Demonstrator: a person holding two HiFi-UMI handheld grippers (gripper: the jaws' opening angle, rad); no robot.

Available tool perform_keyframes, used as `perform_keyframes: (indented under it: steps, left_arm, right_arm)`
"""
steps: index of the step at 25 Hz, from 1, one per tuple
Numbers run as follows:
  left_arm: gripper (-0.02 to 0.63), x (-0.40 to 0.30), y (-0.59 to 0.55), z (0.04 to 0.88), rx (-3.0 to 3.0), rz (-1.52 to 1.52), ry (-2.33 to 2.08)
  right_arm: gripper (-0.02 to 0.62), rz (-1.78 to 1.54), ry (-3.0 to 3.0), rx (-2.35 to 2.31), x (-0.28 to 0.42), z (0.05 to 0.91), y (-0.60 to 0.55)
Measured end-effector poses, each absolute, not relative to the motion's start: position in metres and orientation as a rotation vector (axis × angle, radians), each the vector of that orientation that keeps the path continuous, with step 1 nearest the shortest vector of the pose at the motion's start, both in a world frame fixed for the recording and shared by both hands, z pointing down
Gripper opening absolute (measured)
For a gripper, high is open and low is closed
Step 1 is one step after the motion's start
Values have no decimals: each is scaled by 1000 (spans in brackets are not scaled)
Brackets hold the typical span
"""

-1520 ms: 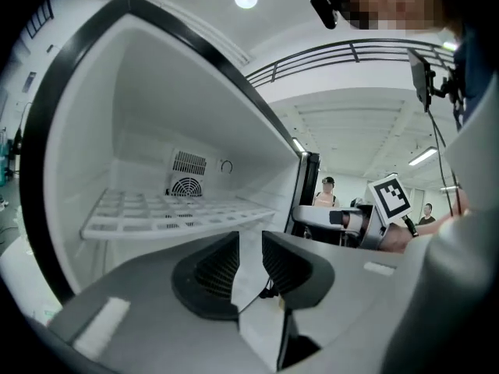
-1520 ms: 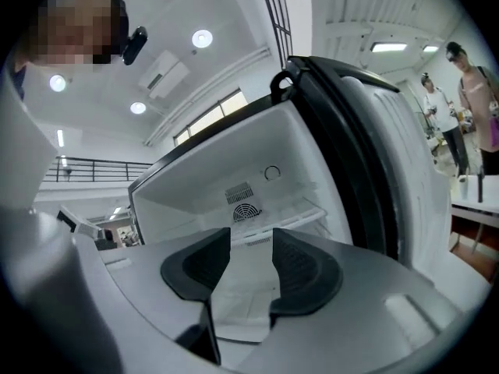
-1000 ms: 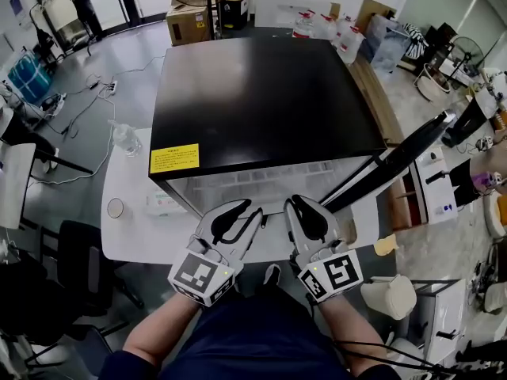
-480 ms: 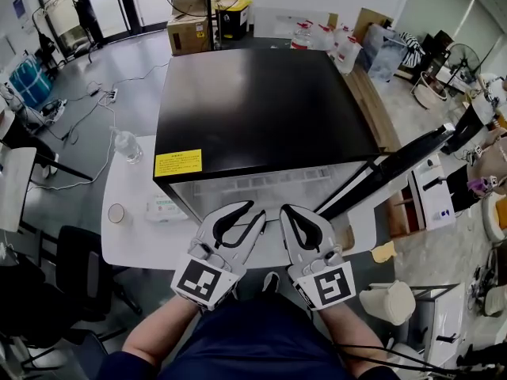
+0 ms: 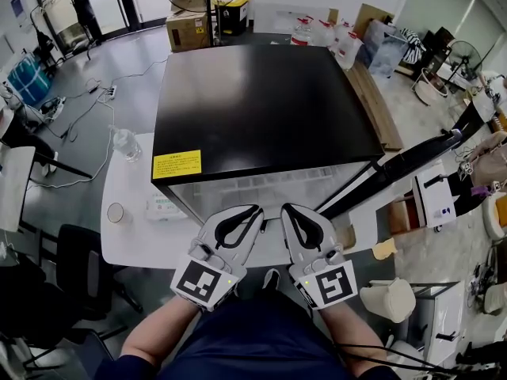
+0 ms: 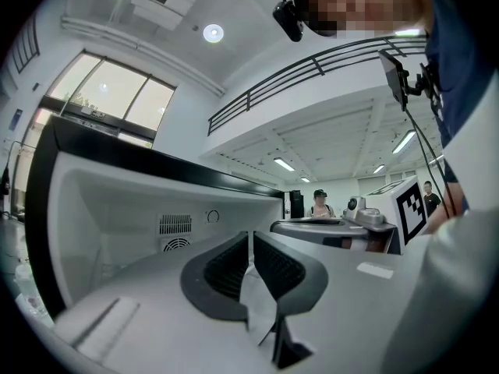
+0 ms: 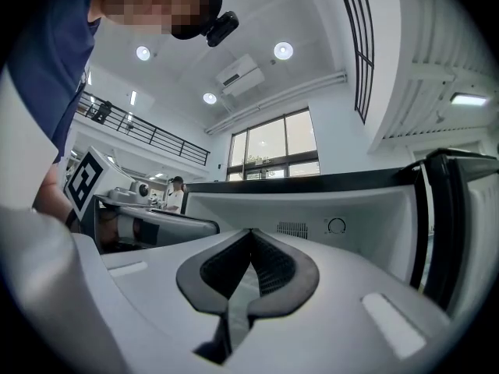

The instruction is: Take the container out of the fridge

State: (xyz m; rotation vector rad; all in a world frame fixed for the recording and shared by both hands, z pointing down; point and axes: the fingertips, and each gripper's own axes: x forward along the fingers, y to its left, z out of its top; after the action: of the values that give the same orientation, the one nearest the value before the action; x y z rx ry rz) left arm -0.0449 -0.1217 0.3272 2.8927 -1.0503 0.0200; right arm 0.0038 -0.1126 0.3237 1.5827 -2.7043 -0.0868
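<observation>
The fridge (image 5: 261, 101) has a black top, and its door (image 5: 396, 169) stands swung open to the right. No container shows in any view. Both grippers hang side by side just in front of the open fridge. My left gripper (image 5: 257, 210) is shut with nothing between its jaws, and so is my right gripper (image 5: 285, 210). In the left gripper view the shut jaws (image 6: 250, 236) point into the white fridge interior (image 6: 117, 224), where a vent and a dial sit on the back wall. The right gripper view shows its shut jaws (image 7: 251, 232) before the same interior (image 7: 366, 209).
A white table (image 5: 127, 244) lies to the left of the fridge, with a water bottle (image 5: 125, 143), a small cup (image 5: 116, 212) and a flat packet (image 5: 162, 207) on it. Cardboard boxes (image 5: 188, 24) and water jugs (image 5: 344, 38) stand behind the fridge. A black chair (image 5: 79, 252) is at the left.
The right gripper's jaws have closed from slightly apart to shut. Both grippers have drawn a little closer together in front of the fridge opening.
</observation>
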Motion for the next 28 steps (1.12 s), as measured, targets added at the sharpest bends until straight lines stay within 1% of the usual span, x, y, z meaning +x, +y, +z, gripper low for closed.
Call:
perform_keyframes:
  steps: [17,22,28]
  left_arm:
    - [25,-46,-133,340,2863,-11,-1071]
    - [25,-43,-128,344,2846,49,-1047]
    - [25,-48,-137,342,2839,35,-1092]
  right_arm:
    - [6,-43,-2707,1580,9,335,-120]
    - [6,-31,-2711,1577,9,338,-118]
    - [6,-39,-2707,1575,8,335,-121]
